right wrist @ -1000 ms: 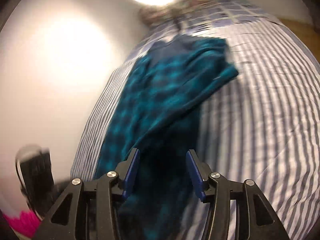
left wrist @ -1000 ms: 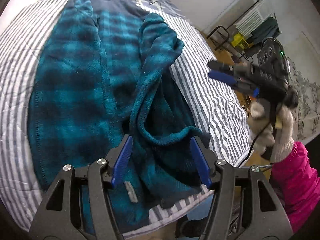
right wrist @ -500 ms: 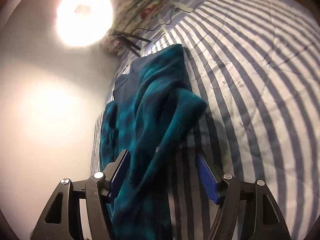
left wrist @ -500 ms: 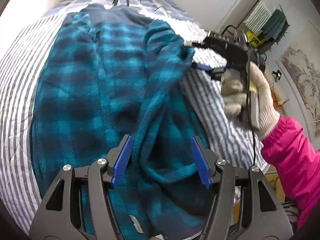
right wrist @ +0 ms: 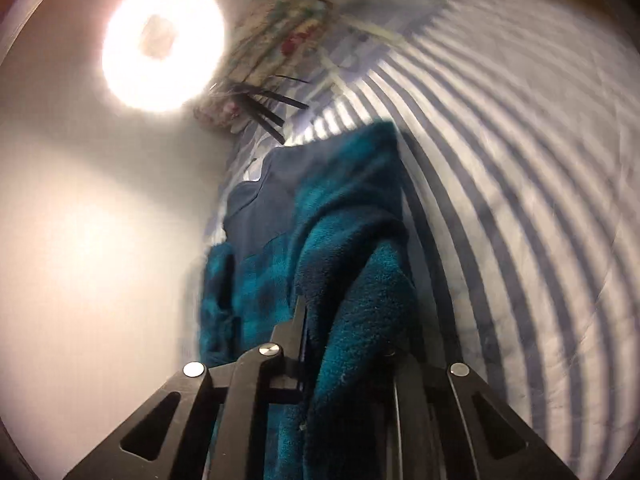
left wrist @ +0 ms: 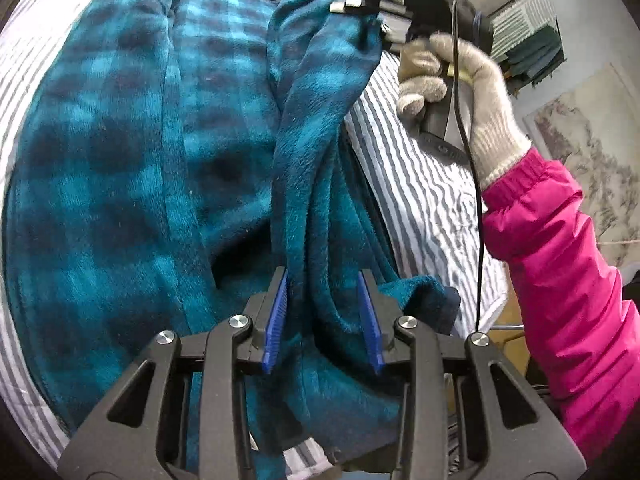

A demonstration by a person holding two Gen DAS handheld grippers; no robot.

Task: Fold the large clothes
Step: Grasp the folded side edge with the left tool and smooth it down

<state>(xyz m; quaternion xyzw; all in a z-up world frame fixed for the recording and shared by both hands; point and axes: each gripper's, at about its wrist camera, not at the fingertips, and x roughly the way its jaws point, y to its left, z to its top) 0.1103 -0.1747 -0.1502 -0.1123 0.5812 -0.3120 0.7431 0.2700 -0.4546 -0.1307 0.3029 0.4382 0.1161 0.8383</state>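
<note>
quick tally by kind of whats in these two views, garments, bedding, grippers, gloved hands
Garments: 1, teal plaid fleece
Bedding: 1, striped cover
Grippers: 2, left gripper, right gripper, both closing on the fleece
Gloved hands: 1, right hand
Total: 5

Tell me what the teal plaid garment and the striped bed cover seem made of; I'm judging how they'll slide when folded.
The plaid garment looks like plush fleece: a fuzzy, matte nap and thick soft folds where the right gripper and left gripper pinch it. The striped bed cover looks like thin woven cloth, likely cotton or a blend, matte, with fine wrinkles and what may be quilting puckers.
</note>
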